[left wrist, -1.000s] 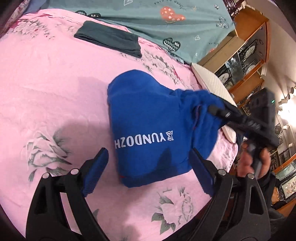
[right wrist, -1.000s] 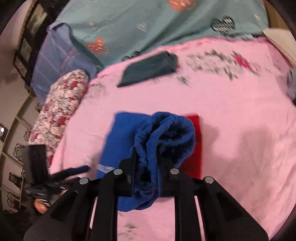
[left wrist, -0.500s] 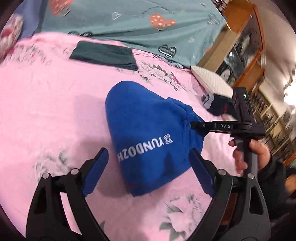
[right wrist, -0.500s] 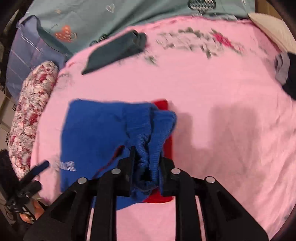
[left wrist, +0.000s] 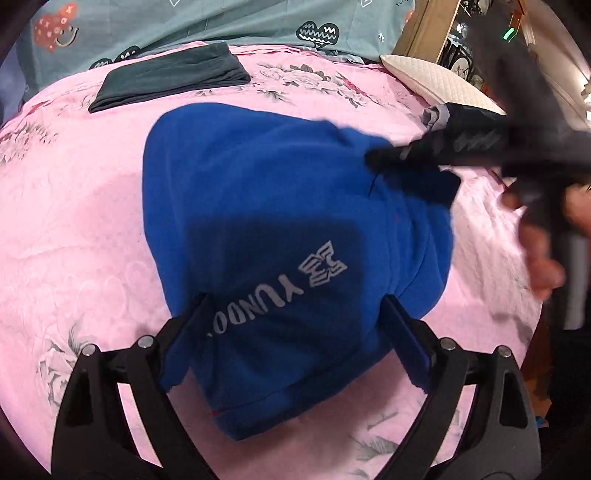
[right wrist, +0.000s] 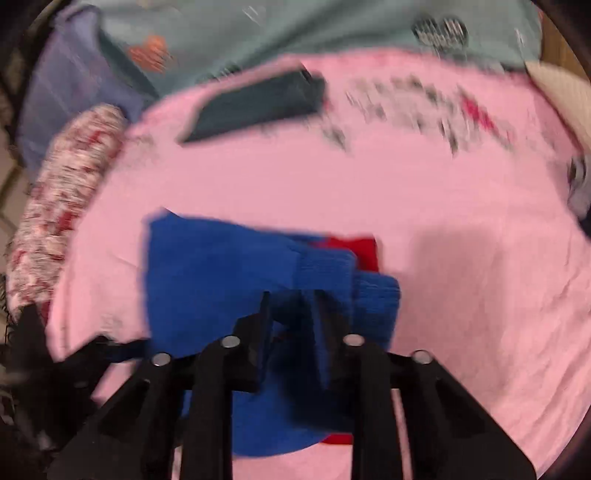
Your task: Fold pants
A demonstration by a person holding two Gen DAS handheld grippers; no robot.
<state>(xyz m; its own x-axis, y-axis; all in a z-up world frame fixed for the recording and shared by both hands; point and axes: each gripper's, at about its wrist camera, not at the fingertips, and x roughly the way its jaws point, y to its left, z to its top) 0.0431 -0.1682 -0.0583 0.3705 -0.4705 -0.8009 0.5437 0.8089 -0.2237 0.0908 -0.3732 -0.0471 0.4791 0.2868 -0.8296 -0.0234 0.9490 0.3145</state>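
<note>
The blue pants [left wrist: 258, 229] with grey "YUNDO" lettering lie folded in a thick bundle on the pink floral bedspread [left wrist: 74, 221]. My left gripper [left wrist: 295, 332] is open, its fingers on either side of the bundle's near end. In the left wrist view my right gripper [left wrist: 373, 160], blurred, holds the bundle's right edge. In the right wrist view my right gripper [right wrist: 293, 306] pinches the ribbed blue waistband [right wrist: 325, 273], jaws a little apart. A red patch [right wrist: 354, 247] shows beyond the blue cloth.
A folded dark grey garment [left wrist: 170, 79] lies at the far side of the bed. A teal patterned sheet [left wrist: 221, 22] hangs behind it. A cream pillow [left wrist: 436, 79] and a dark garment [left wrist: 465, 114] sit at the right. A red floral bolster [right wrist: 59, 206] lies left.
My left gripper has moved forward so its fingers now flank the bundle's near end. My right gripper has lowered the waistband down onto the bundle.
</note>
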